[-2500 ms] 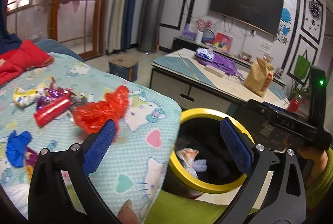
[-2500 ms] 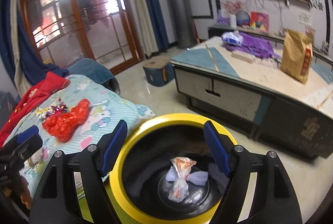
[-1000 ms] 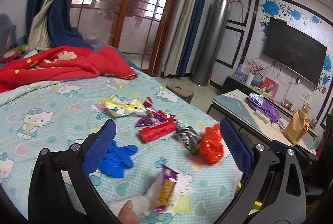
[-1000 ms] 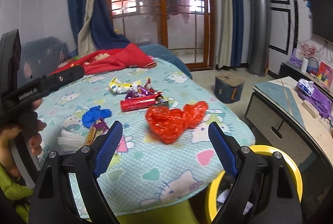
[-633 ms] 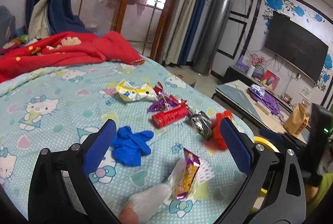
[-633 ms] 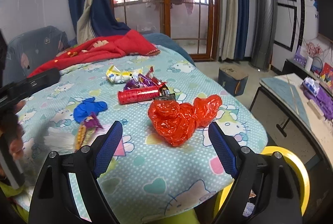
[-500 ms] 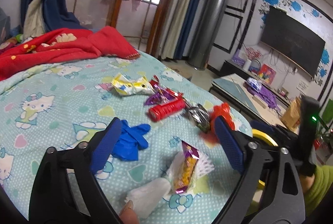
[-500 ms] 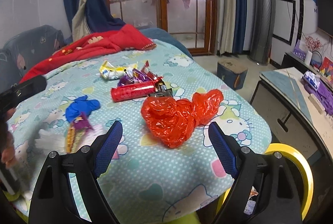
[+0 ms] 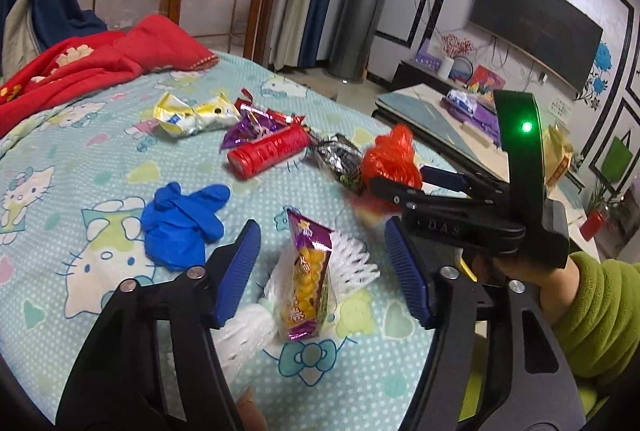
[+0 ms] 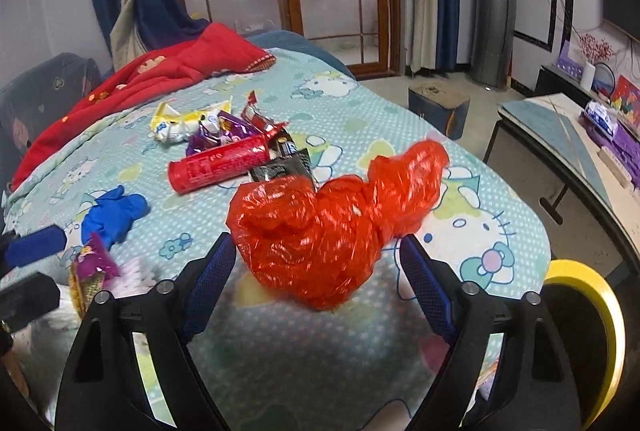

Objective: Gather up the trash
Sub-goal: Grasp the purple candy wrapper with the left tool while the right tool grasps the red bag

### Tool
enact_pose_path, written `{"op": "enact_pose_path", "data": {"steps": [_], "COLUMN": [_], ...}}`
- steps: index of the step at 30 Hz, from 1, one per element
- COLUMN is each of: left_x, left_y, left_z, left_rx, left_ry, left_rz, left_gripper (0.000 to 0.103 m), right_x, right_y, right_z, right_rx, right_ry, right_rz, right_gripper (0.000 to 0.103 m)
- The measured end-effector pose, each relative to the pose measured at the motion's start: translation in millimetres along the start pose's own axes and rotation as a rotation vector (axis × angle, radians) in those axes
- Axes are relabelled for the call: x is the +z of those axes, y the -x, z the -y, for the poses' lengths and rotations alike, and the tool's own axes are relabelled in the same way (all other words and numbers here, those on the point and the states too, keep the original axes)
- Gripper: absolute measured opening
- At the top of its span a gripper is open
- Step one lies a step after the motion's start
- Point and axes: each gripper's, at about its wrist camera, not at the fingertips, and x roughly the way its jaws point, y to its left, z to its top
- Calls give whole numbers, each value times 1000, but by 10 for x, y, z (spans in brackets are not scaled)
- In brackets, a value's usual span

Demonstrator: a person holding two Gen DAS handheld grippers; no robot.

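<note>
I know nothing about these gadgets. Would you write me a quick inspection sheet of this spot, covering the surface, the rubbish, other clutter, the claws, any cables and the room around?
Surface: bed sheet with cartoon cats.
Job's things: snack packet, red plastic bag, blue glove, red tube, yellow wrapper; yellow-rimmed bin beside the bed.
Clutter: red blanket.
Claws: left claw closing around the snack packet, not yet pressing; right claw closing around the red plastic bag, not yet pressing.
Cables: wires under the television.
Surroundings: glass doors, low table.
</note>
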Motion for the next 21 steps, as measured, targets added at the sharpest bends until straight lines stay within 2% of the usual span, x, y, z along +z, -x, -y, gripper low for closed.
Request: {"op": "enact_pose_path", "data": {"steps": [2, 4, 10, 14, 21], "left_x": [-17, -35, -77, -45, 126], "left_y": [-39, -82, -141, -75, 190], "left_z": [-12, -12, -24, -19, -162], "left_rx": [4, 8, 15, 6, -42], "left_ry": [-2, -5, -6, 2, 79], "left_rz": [-15, -32, -60, -47, 40], "left_gripper": [49, 46, 26, 16, 12], "right_x": [-30, -57, -76, -80, -65], "right_y": [-26, -28, 24, 54, 158], "right_z": [27, 60, 105, 99, 107], "right_rx": [7, 9, 19, 21, 11], "right_ry": [-7, -14, -15, -6, 5], "right_rz": [-15, -21, -14, -11, 23], "right_gripper": [65, 52, 33, 26, 19]}}
